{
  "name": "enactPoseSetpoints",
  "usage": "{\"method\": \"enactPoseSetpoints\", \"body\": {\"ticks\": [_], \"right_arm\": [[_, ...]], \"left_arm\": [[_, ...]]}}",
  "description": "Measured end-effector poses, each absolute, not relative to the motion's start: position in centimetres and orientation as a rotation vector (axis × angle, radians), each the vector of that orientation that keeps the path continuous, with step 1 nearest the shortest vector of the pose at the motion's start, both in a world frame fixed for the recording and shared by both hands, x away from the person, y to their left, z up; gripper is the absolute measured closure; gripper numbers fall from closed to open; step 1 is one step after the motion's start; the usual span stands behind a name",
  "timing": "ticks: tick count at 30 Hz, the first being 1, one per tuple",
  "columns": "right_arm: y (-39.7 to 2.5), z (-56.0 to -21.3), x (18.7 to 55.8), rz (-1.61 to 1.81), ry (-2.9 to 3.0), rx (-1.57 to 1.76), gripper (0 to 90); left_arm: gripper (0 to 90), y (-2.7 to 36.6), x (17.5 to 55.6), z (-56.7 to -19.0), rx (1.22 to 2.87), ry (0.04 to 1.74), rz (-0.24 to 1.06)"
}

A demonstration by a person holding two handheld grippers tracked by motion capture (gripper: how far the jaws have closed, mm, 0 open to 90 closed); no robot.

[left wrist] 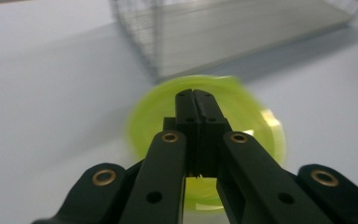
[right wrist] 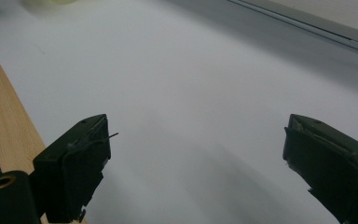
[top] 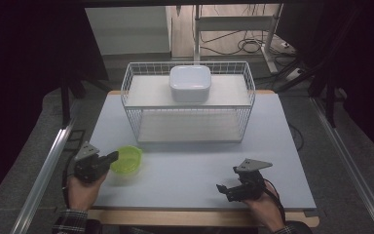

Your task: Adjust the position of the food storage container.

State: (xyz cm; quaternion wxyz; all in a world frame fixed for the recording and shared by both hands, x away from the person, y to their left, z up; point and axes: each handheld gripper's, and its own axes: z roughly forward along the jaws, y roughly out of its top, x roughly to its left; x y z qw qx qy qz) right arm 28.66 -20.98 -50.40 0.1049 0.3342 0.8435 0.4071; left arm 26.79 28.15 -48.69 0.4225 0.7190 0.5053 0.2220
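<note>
One green bowl (top: 126, 160) sits on the near left part of the table (top: 195, 165), a little in front of the wire basket's near left corner. The left gripper (top: 113, 157) is right at the bowl's near left rim. In the left gripper view its two jaws are pressed together with no gap, and the bowl (left wrist: 251, 121) spreads out blurred behind and below them. Whether the rim is pinched between the jaws I cannot tell, since the jaws cover that spot.

There is one wire basket (top: 131, 97) at the far middle of the table, with one white lidded container (top: 190, 83) resting on its upper shelf. The lower shelf is seen through the mesh and is hard to read.

The right gripper (top: 222, 189) is at the near right edge, well apart from the bowl. In the right gripper view its jaws stand wide, nothing between them but bare table top. A faint green smear at the top left corner of that view is too blurred to name. Both hands are cut off at the bottom of the high view.
</note>
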Motion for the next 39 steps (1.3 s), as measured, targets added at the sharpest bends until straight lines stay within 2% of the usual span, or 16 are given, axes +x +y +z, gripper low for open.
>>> {"method": "enactPoseSetpoints", "body": {"ticks": [4, 10, 39], "right_arm": [[-21.0, -50.5, 28.7, 1.195, 2.493, 0.99, 8.0], [-20.9, -50.6, 28.7, 1.18, 2.507, 0.991, 8.6], [-20.8, -51.0, 28.9, 1.146, 2.537, 1.006, 9.9]], "left_arm": [[89.6, 30.4, 26.9, -49.6, 1.766, 1.357, 0.578], [89.6, 31.7, 27.5, -50.9, 1.73, 1.41, 0.504], [89.6, 28.9, 29.0, -52.1, 1.829, 1.397, 0.39]]}}
